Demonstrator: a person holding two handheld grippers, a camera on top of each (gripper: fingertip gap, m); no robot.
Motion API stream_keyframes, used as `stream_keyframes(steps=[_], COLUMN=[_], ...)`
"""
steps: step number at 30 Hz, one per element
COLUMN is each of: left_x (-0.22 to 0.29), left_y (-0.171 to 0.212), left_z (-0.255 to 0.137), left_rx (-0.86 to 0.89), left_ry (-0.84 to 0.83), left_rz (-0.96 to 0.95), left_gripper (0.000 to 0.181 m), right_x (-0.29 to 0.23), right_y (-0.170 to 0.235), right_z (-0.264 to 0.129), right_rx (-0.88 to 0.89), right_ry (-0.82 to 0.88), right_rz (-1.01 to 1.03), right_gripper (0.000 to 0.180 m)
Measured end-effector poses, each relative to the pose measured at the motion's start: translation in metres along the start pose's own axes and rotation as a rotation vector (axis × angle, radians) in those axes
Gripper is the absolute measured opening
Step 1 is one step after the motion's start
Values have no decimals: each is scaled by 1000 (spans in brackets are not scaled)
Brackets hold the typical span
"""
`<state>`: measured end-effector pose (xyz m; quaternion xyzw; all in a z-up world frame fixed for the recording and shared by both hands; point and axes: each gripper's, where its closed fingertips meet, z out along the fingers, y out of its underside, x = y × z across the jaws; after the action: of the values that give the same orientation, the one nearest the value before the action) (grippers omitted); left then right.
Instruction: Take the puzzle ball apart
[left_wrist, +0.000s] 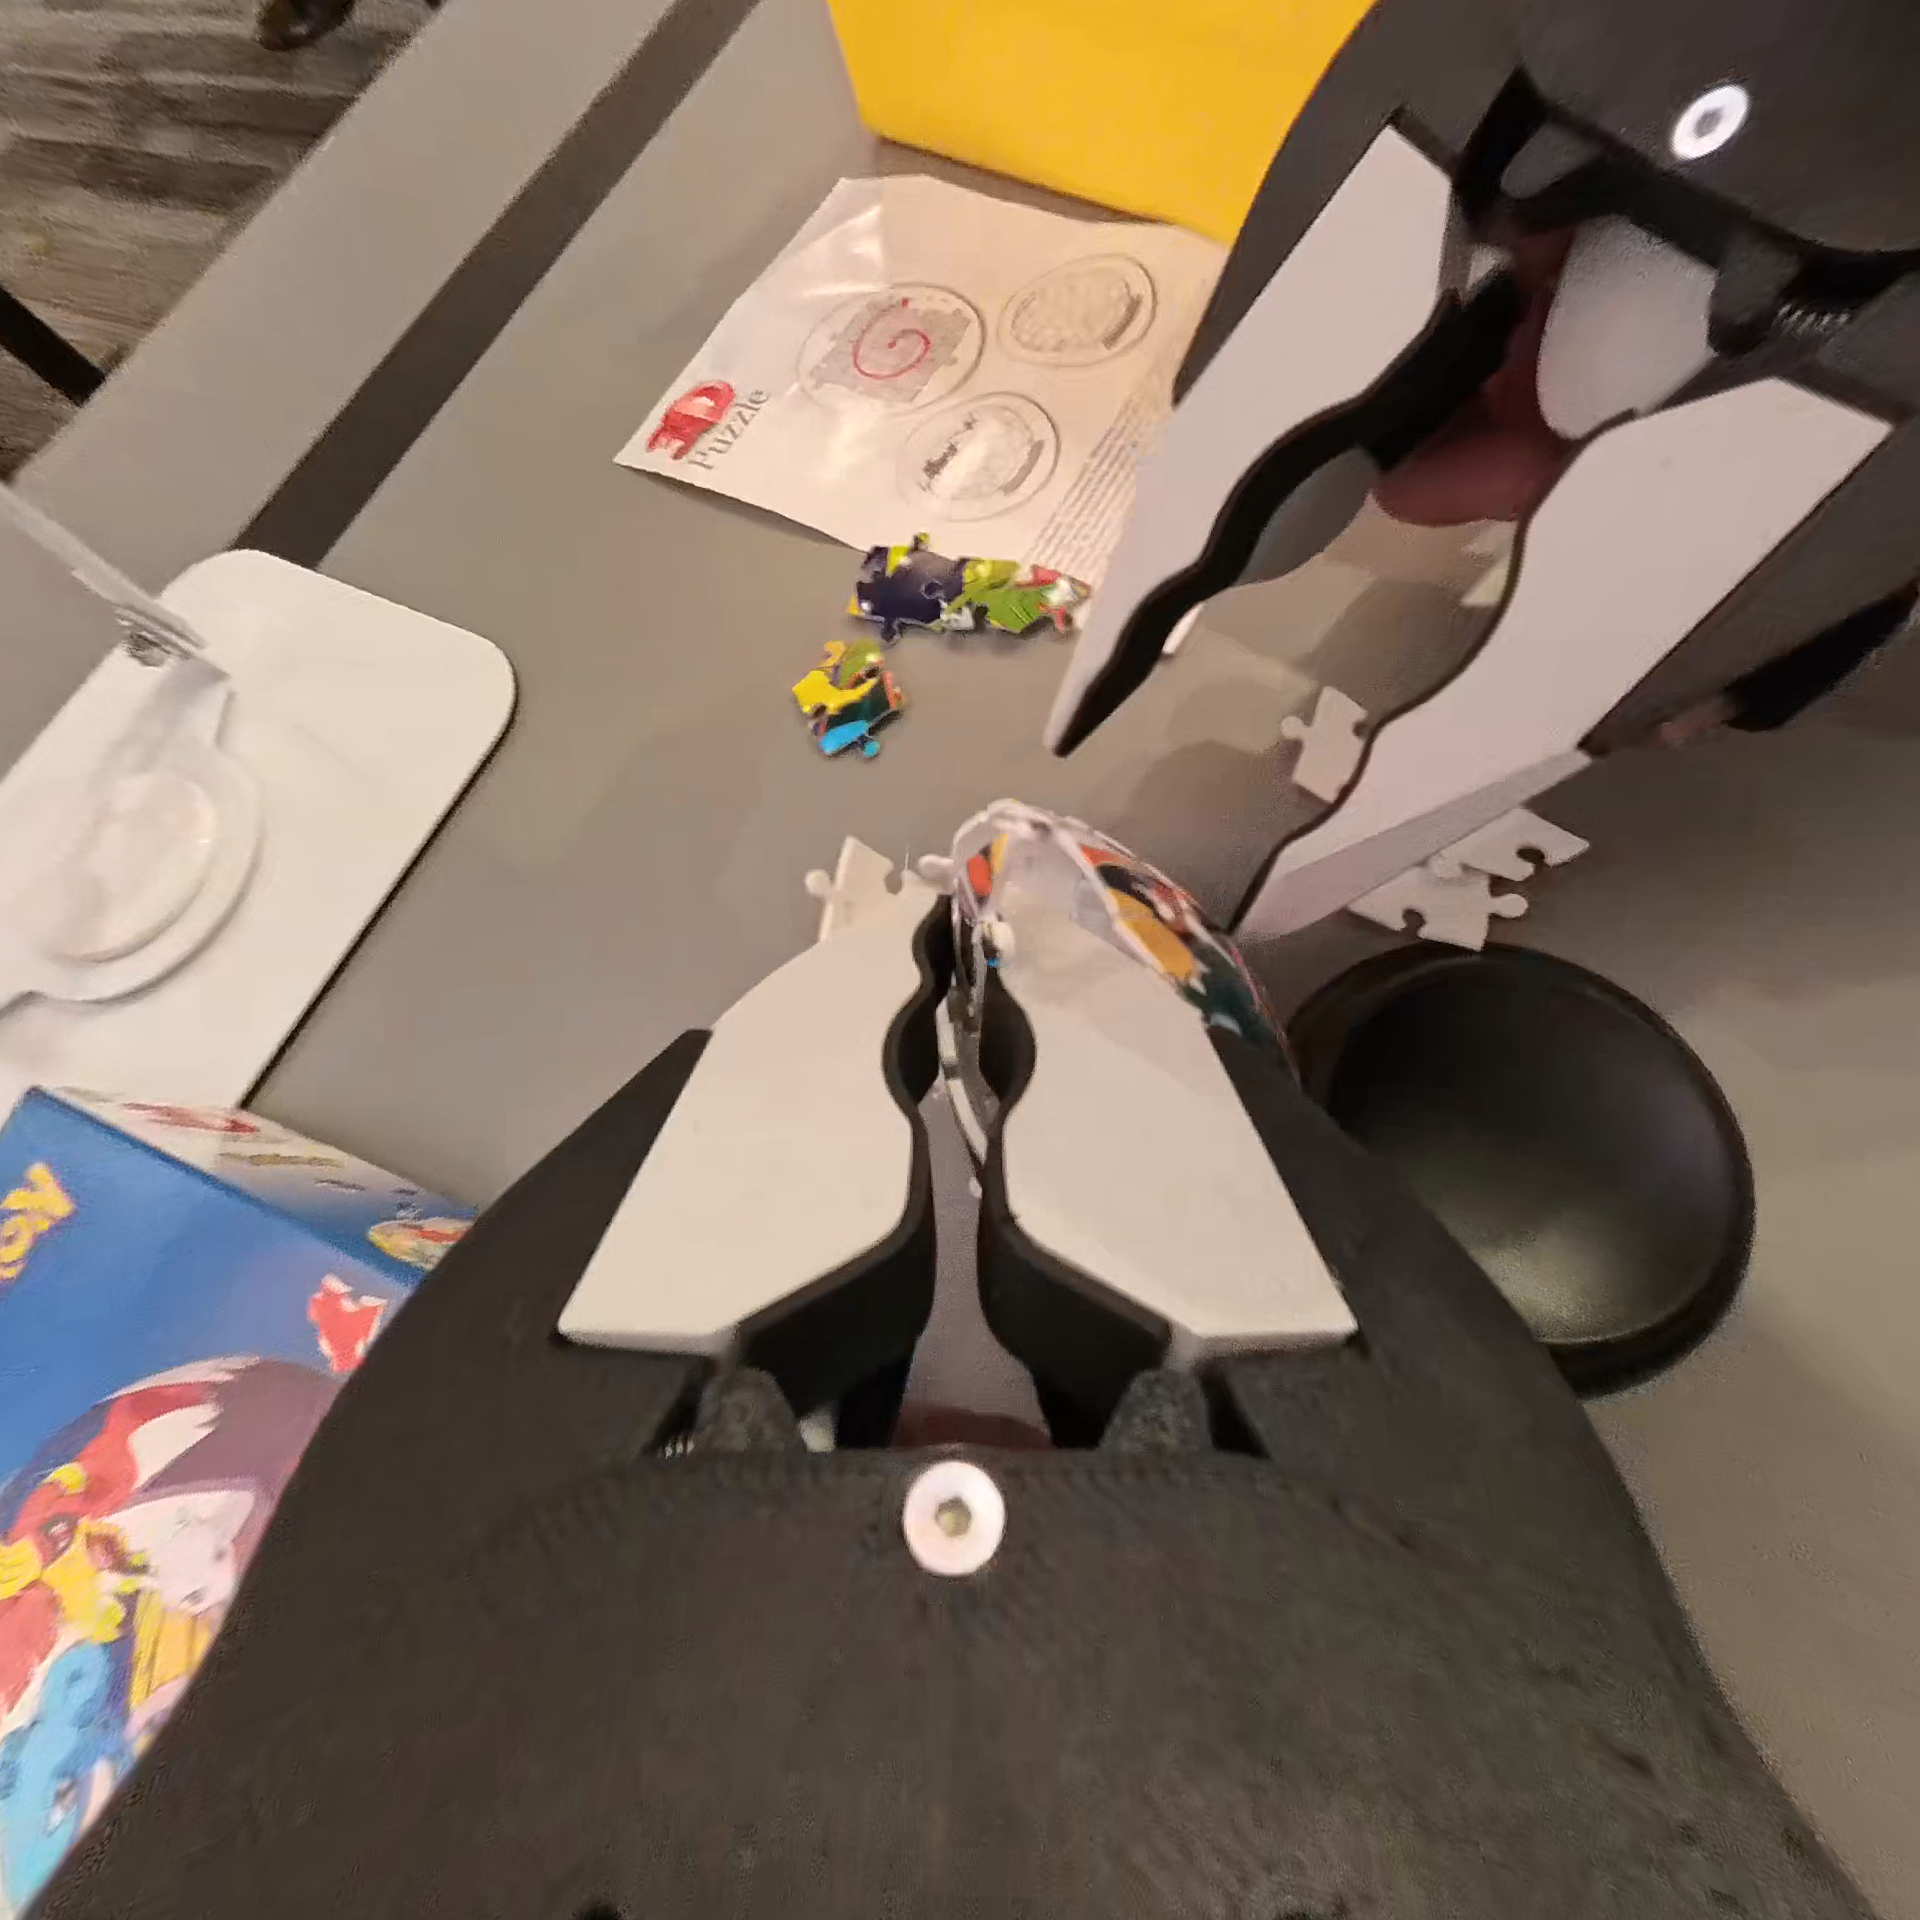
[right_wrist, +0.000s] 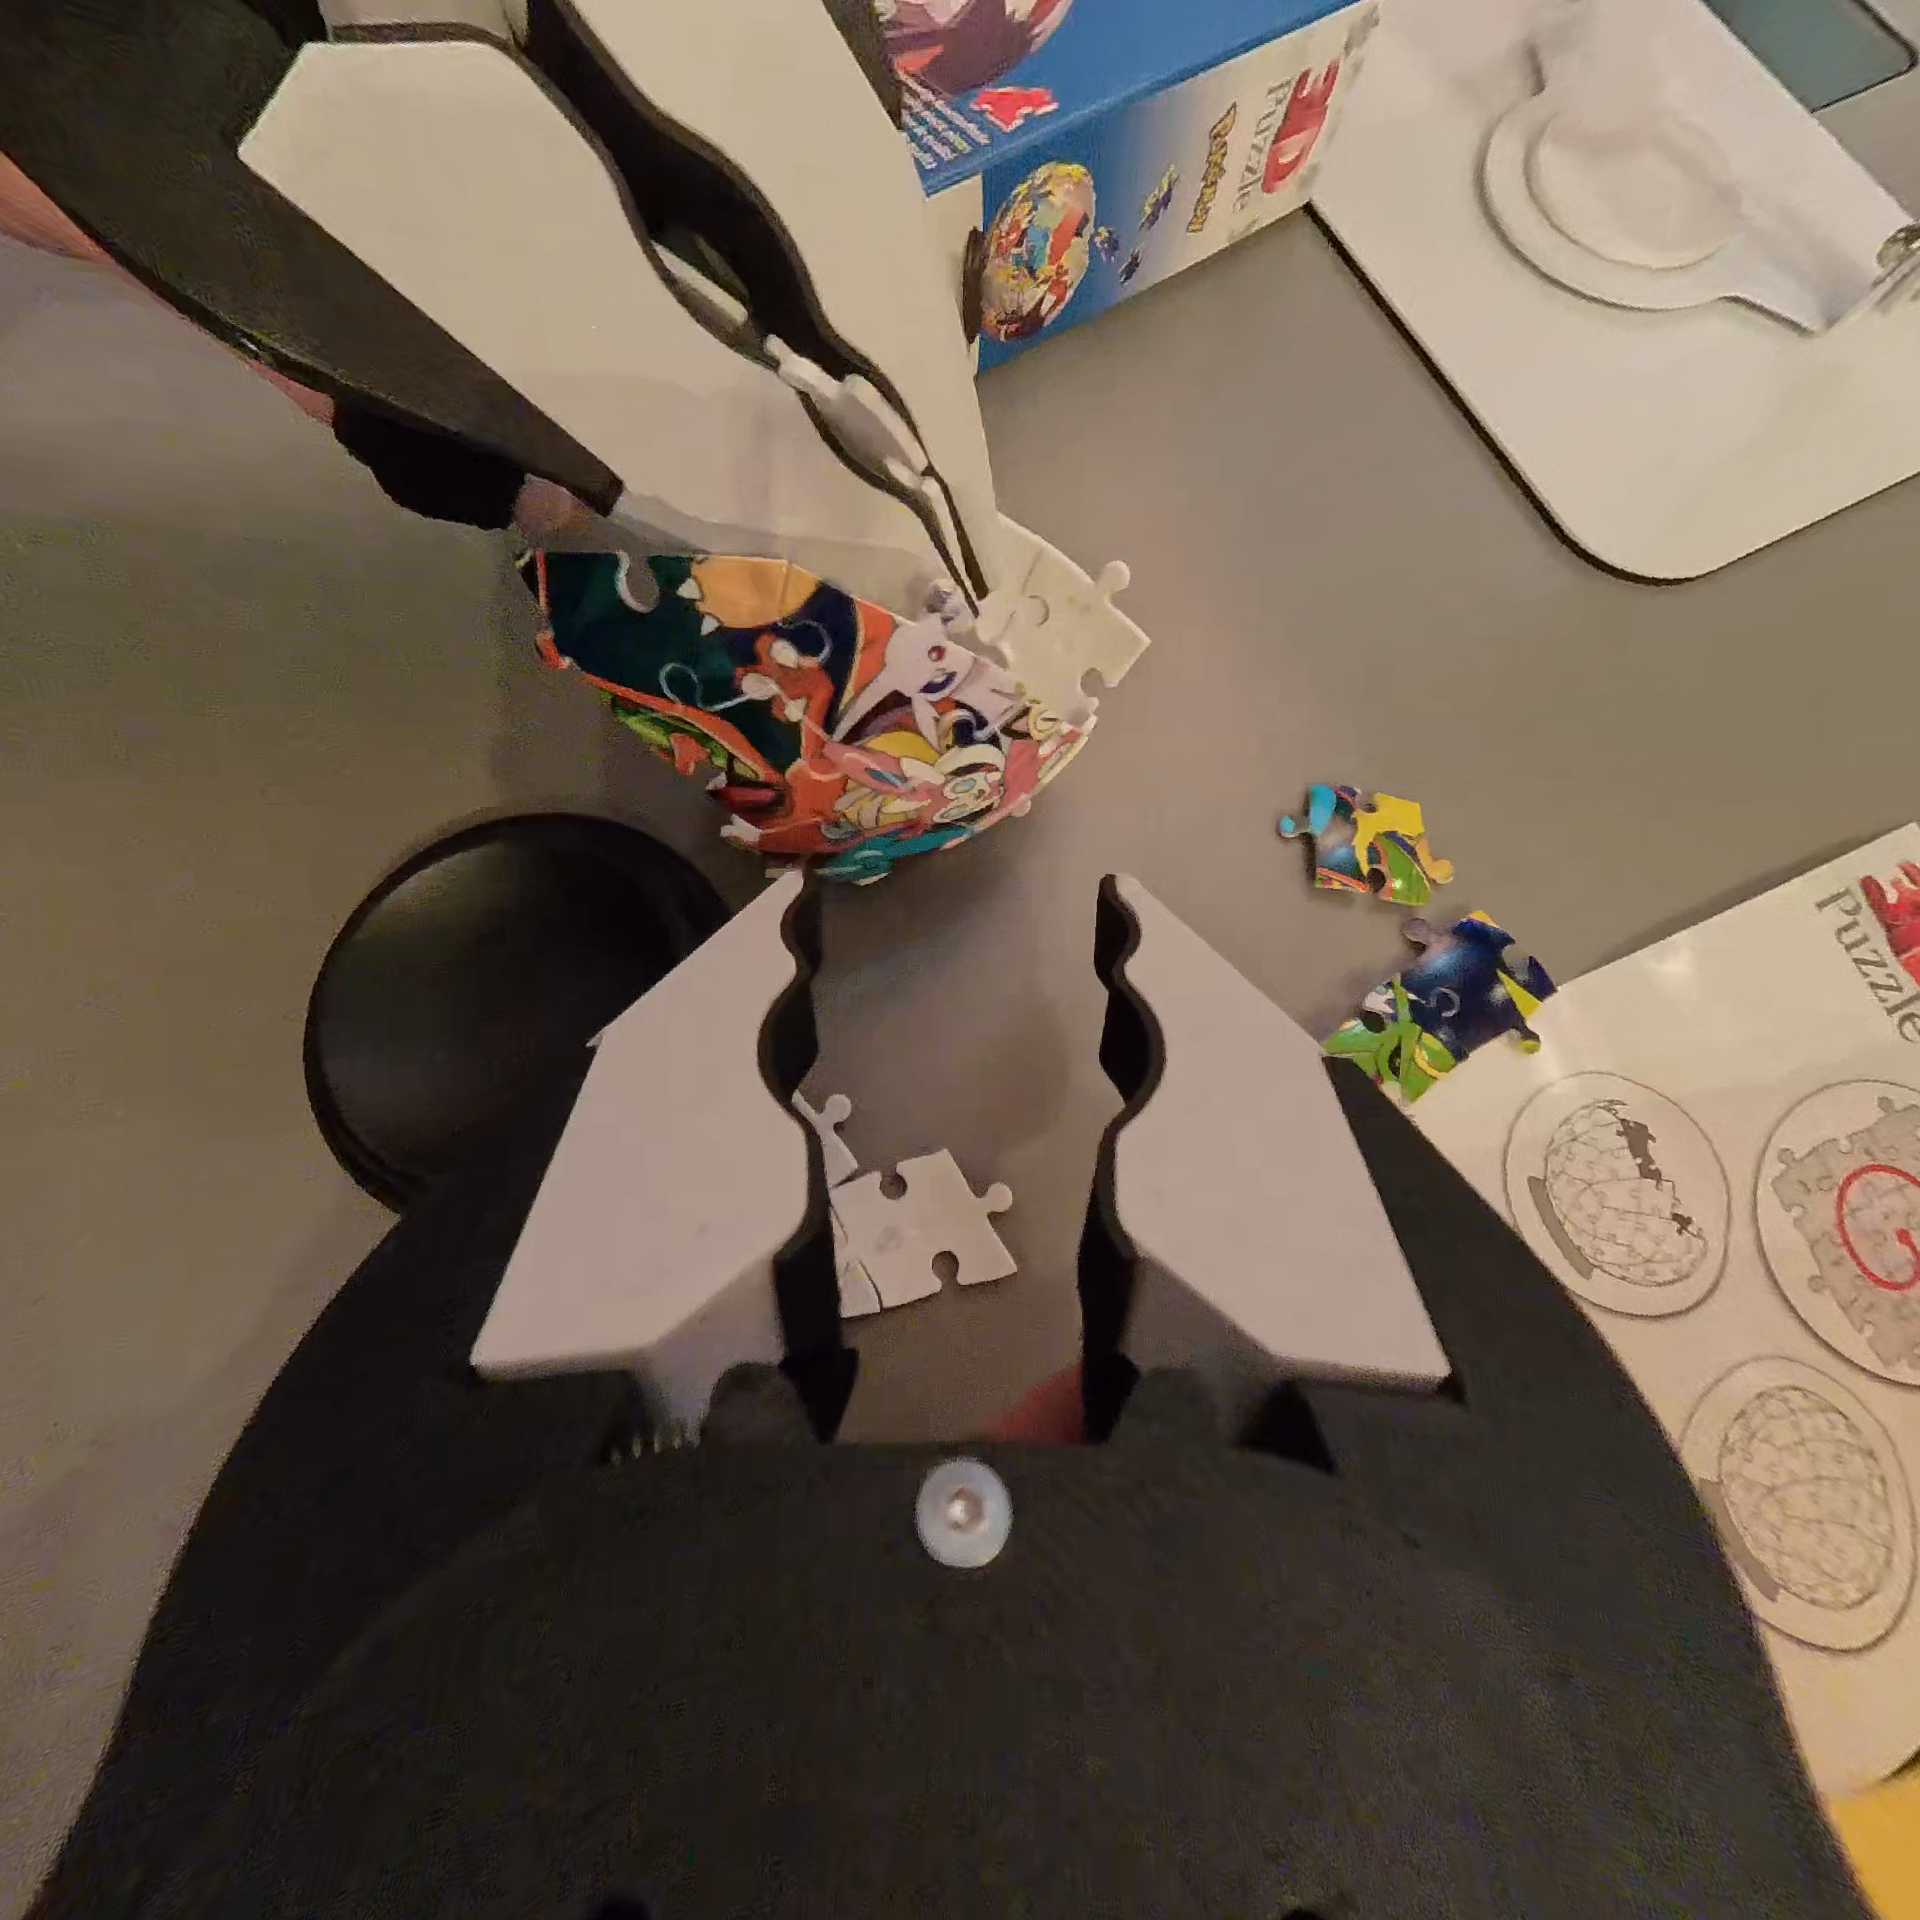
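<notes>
Both tongs (left_wrist: 961, 935) (right_wrist: 951, 894): black bodies, white wavy-edged fingers, one silver screw.

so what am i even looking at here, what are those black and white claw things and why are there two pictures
Those claws are handheld grippers, not a robot: a person holds one in each hand. Each carries a camera looking along its two fingers, so you get one picture per gripper.

In the left wrist view, the left gripper is shut on the rim of the puzzle ball shell. The right wrist view shows that same colourful shell from the other side, with the right gripper open and empty in front of it.

On the grey table lie loose coloured pieces, white face-down pieces, a black round stand, the blue puzzle box, an instruction sheet, a white tray and, in the left view, something yellow.
</notes>
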<state>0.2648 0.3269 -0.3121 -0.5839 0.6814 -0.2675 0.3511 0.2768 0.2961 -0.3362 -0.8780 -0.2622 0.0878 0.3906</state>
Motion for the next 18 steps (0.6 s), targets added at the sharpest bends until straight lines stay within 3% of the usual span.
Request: stream_keyframes(steps=[3,6,10,14,18], left_x=[3,18,25,15,14], left_y=[4,5,12,16,22], left_z=[5,11,22,16,12], left_rx=[-24,-38,-89,-110,-167], left_ry=[1,41,22,-33,-58], left_rz=[-9,15,69,99,200], left_gripper=[2,2,3,5,3], right_x=[-18,-16,-1,7,14], right_y=[5,1,2,1,2], right_z=[5,11,20,14,11], right_rx=[-27,14,9,74,128], right_ry=[-62,-41,77,9,-79], right_rz=[-22,4,-21,154,380], right_gripper=[68,71,35,0,0])
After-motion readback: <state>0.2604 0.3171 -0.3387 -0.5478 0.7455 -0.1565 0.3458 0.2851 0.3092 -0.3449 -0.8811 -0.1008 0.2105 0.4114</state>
